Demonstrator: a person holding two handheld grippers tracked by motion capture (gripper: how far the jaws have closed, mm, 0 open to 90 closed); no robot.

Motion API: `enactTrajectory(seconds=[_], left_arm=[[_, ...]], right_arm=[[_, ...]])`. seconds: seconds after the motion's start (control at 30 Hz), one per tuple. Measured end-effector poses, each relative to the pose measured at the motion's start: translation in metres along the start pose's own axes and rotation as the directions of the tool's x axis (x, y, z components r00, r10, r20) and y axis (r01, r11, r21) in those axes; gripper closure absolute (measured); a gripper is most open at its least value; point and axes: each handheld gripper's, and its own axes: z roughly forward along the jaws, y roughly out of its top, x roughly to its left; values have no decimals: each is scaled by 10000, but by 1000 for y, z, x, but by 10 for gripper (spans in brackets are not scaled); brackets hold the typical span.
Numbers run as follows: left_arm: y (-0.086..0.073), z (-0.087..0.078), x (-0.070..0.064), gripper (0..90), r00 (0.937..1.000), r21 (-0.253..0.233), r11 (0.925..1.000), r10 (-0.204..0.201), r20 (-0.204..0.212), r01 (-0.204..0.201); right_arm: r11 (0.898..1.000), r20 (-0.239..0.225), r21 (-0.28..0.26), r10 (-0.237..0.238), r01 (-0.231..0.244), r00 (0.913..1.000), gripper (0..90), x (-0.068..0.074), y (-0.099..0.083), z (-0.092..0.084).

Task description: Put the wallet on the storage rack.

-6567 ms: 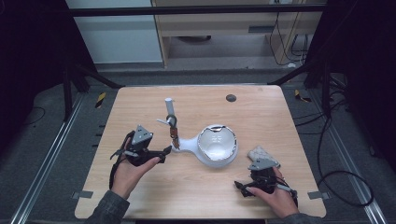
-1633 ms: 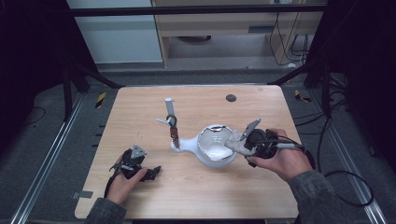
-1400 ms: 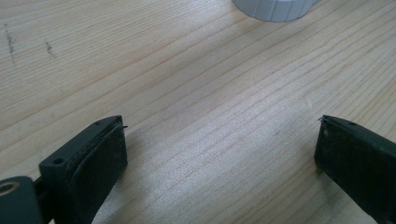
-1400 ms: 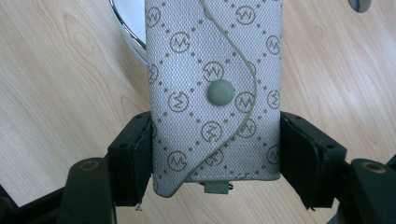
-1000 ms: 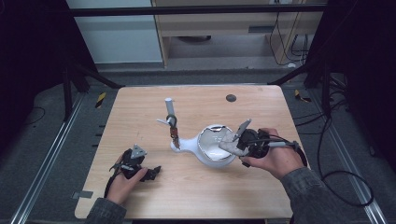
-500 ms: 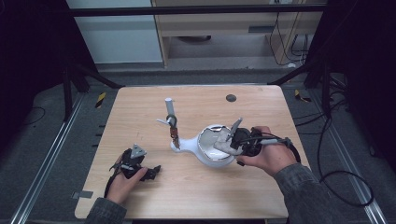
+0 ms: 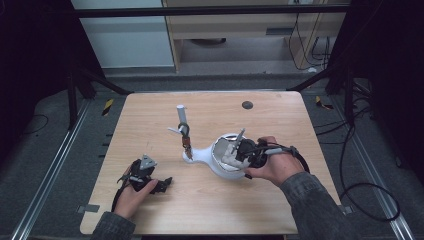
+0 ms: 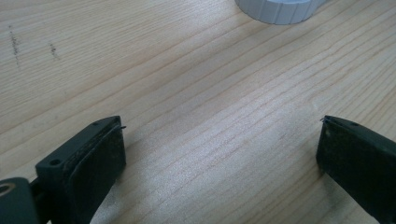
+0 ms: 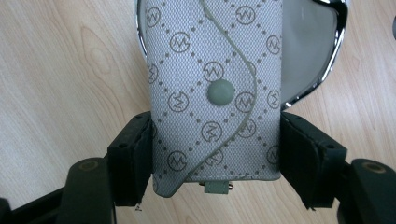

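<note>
Your right gripper (image 9: 215, 154) clamps the patterned pouch (image 9: 215, 93) across its width, its long axis pointing ahead over the mirror (image 9: 322, 56); your left gripper (image 8: 219, 154) rests unclenched, well apart.

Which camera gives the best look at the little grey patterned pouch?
The right gripper view: the pouch sits close up between the right hand-held gripper pads, its monogram pattern and snap button clear. In the high view it is a small pale shape over the white bowl.
</note>
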Motion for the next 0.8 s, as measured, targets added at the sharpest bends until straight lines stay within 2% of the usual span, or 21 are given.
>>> enactTrajectory(seconds=[0.23, 0.8], left_arm=[[0, 0, 0, 8, 10000, -1, 10000, 24, -3, -24], [0, 0, 0, 7, 10000, 2, 10000, 24, -8, -24]], right_arm=[[9997, -59, 254, -23, 24, 10000, 316, -1, 11, 3], [9976, -38, 694, 0, 3, 10000, 315, -5, 16, 10]])
